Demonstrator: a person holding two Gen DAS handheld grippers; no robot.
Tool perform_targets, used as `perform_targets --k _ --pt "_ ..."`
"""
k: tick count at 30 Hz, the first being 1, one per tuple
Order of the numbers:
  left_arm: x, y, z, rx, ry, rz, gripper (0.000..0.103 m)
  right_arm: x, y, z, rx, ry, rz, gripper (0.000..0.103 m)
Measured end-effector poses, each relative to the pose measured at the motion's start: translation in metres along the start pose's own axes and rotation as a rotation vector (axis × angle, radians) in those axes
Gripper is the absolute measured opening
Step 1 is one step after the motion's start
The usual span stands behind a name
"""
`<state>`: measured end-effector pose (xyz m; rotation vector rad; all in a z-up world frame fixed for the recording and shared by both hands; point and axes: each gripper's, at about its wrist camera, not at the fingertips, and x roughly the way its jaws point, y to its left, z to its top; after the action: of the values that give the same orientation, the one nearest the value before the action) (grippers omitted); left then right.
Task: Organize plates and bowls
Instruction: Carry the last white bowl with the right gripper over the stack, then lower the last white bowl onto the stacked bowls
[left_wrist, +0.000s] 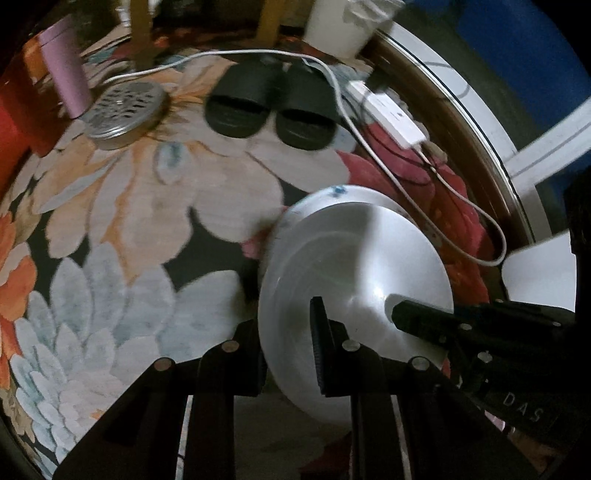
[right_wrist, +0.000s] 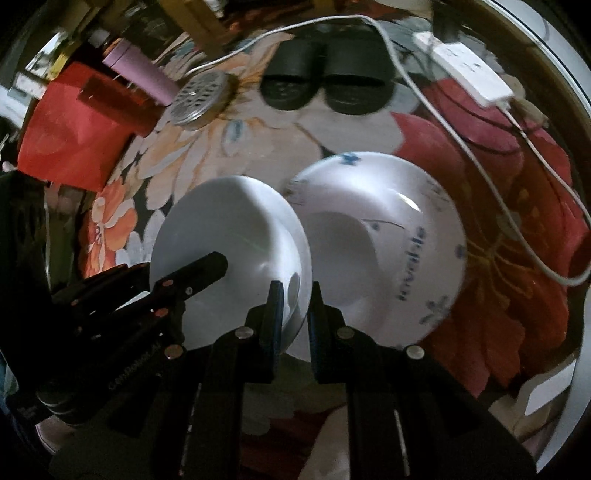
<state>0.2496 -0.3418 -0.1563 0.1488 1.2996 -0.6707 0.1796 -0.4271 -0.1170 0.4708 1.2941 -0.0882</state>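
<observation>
A plain white bowl (right_wrist: 229, 236) is held tilted on its edge above the floral rug. My right gripper (right_wrist: 295, 295) is shut on its near rim. My left gripper (left_wrist: 288, 325) is shut on the same bowl (left_wrist: 354, 280) from the other side, and its fingers (right_wrist: 199, 271) show in the right wrist view. A white plate with blue flower marks (right_wrist: 399, 243) lies on the rug just behind and to the right of the bowl. In the left wrist view only its far rim (left_wrist: 332, 192) shows behind the bowl.
A pair of black slippers (left_wrist: 269, 107) lies at the far side of the rug. A metal strainer lid (left_wrist: 125, 107), a pink cylinder (left_wrist: 64, 70) and a red box (right_wrist: 74, 129) stand far left. A white power strip (left_wrist: 391, 114) and cables (left_wrist: 461, 206) lie right.
</observation>
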Motion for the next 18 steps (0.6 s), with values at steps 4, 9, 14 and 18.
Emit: perform_targets --k 4,9,14,18 --pt "0.015 -0.015 -0.001 0.022 0.033 -0.022 0.019 0.0 -0.019 -0.004 0.02 0.008 -0.015 0.013" --pt "0.032 -0.023 -0.004 0.027 0.068 -0.022 0.019 0.005 -0.033 -0.007 0.02 0.032 -0.038 0.013" --pt "0.038 -0.024 -0.005 0.028 0.087 -0.018 0.019 0.008 -0.04 -0.008 0.022 0.033 -0.044 0.013" --pt "0.039 -0.022 -0.004 0.022 0.094 -0.023 0.019 0.009 -0.038 -0.007 0.011 0.03 -0.053 0.013"
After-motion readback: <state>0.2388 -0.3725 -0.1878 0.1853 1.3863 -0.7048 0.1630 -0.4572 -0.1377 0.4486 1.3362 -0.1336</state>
